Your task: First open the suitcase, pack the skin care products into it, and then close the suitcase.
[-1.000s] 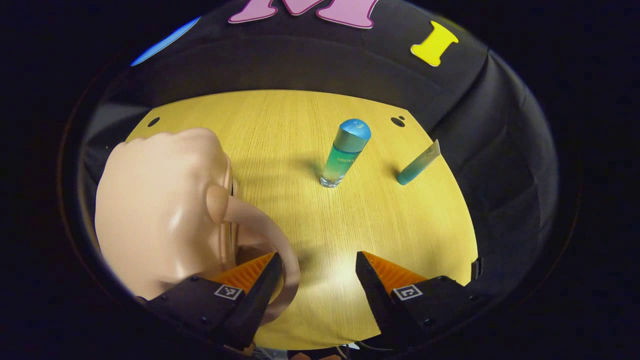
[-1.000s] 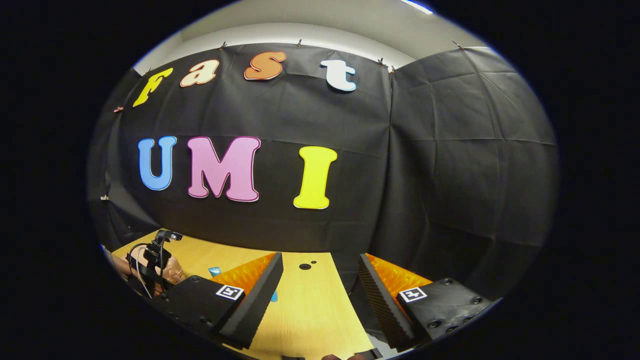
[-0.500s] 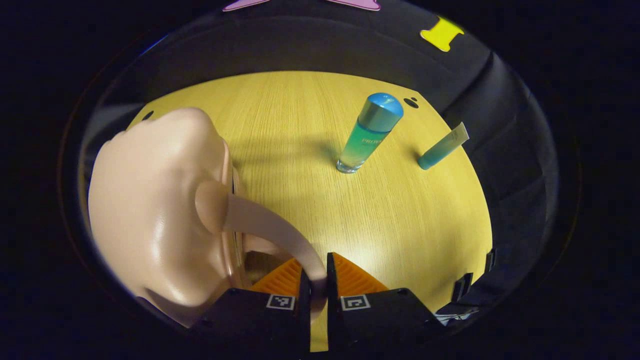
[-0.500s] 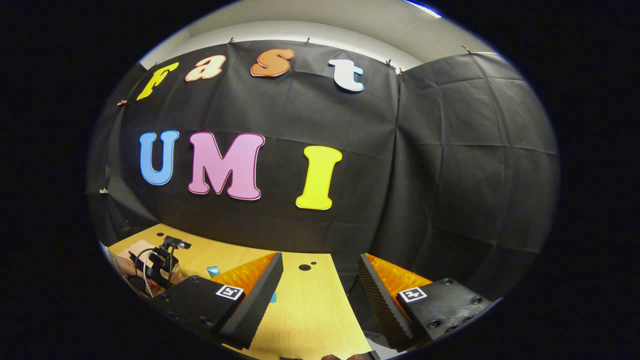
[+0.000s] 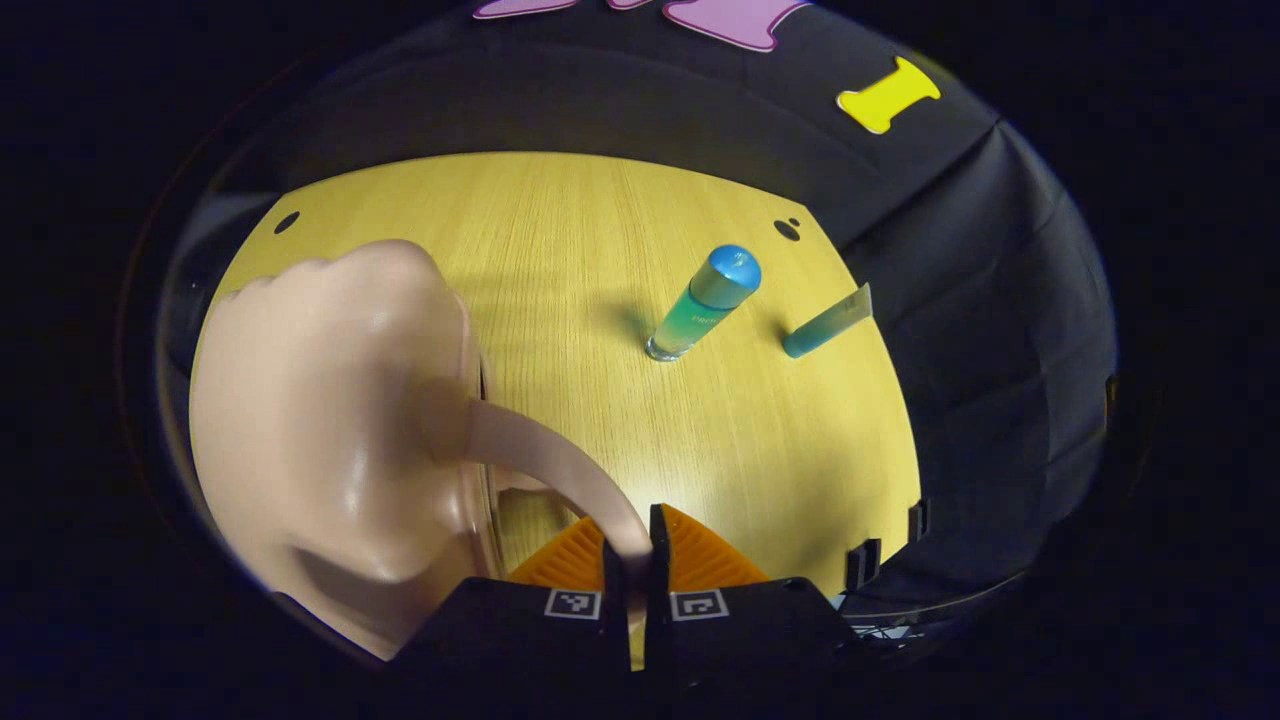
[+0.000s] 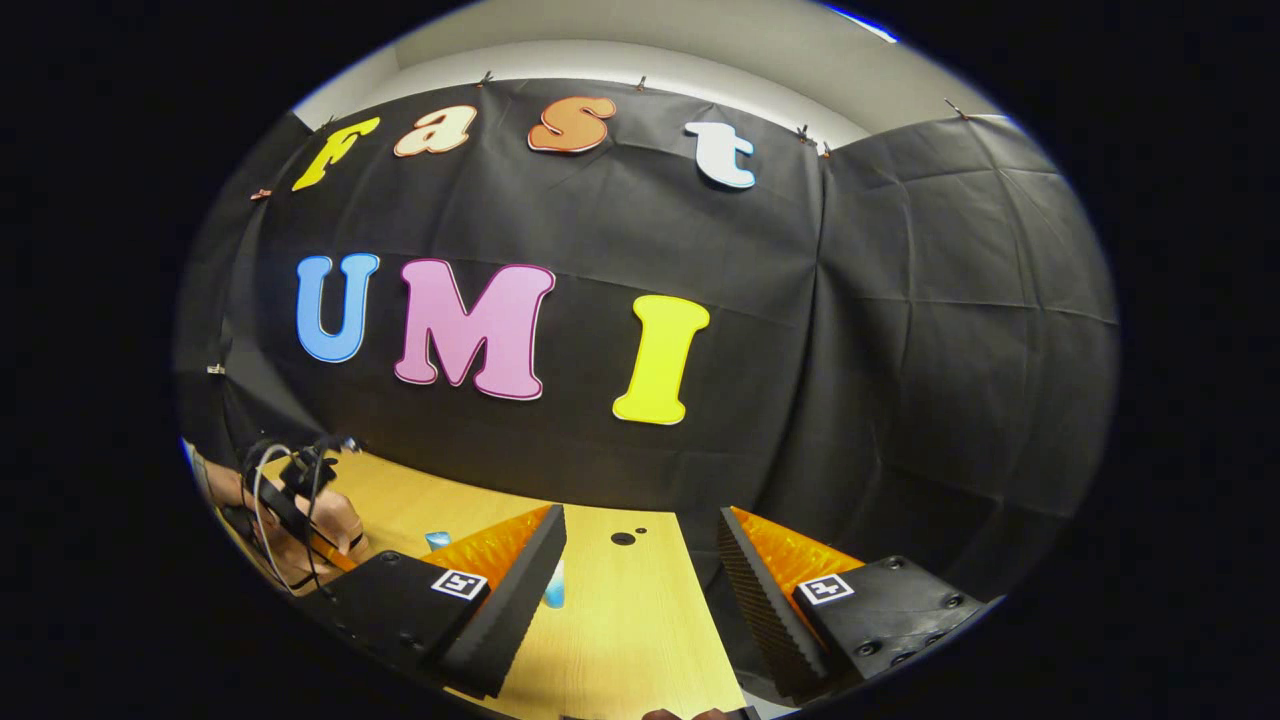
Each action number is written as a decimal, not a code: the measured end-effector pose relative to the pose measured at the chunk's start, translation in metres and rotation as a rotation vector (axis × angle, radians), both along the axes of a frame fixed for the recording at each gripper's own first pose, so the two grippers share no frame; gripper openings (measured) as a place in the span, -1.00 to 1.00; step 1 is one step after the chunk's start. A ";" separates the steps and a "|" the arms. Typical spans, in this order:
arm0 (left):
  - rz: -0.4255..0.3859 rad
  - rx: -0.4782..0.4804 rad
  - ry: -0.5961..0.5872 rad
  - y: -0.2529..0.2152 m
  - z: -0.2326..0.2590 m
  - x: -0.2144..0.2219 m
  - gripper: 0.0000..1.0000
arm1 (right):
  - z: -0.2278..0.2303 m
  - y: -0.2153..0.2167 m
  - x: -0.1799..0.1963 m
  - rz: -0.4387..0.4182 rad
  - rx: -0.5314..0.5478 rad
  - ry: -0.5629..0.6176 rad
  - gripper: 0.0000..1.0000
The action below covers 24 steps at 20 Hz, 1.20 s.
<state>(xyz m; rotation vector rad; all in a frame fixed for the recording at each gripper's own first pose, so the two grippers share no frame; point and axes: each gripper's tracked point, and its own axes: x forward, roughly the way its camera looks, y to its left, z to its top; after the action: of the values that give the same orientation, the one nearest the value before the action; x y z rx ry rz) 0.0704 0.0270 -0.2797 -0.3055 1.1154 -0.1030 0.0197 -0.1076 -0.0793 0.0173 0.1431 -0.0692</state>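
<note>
Left gripper view, left to right: the pink suitcase [image 5: 330, 420] lies on the yellow wooden surface [image 5: 600, 230], occupying the left of the view, its curved handle [image 5: 545, 465] arching rightward and down into the left tongs [image 5: 630, 560]. Both orange-faced fingers press on the handle, the tongs clamped on it with no visible gap. Farther off and to the right, well apart from the tongs, a teal bottle [image 5: 700, 305] with a blue cap stands upright; just beyond it to the right a teal tube [image 5: 825, 322] rests near the surface's right edge. Right gripper view: at far left a person's hand [image 6: 325, 525] holds the other gripper beside the suitcase. The right tongs [image 6: 640, 575] stand wide apart, holding nothing, above the surface, with a slice of the bottle visible just beside the left finger.
</note>
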 end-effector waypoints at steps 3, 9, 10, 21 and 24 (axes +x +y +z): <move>0.006 0.015 -0.063 0.028 0.061 -0.003 -0.79 | 0.002 0.009 0.004 0.024 -0.003 -0.011 0.89; 0.165 0.035 -0.171 0.124 0.157 -0.018 -0.79 | 0.004 0.043 0.019 0.125 0.031 -0.028 0.92; 0.195 0.052 -0.187 0.145 0.170 -0.024 -0.79 | 0.005 0.051 0.022 0.151 0.040 -0.033 0.93; 0.366 0.257 -0.238 0.416 0.194 -0.076 -0.82 | 0.021 0.162 0.062 0.164 0.025 -0.054 0.92; 0.415 0.244 -0.209 0.486 0.155 -0.086 -0.82 | 0.027 0.191 0.063 0.143 0.020 -0.040 0.93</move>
<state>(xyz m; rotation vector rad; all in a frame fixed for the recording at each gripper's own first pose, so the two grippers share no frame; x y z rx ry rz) -0.0156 0.5132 -0.1246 -0.2943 0.8280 0.3600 0.0824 0.0837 -0.0527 0.0284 0.1050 0.0754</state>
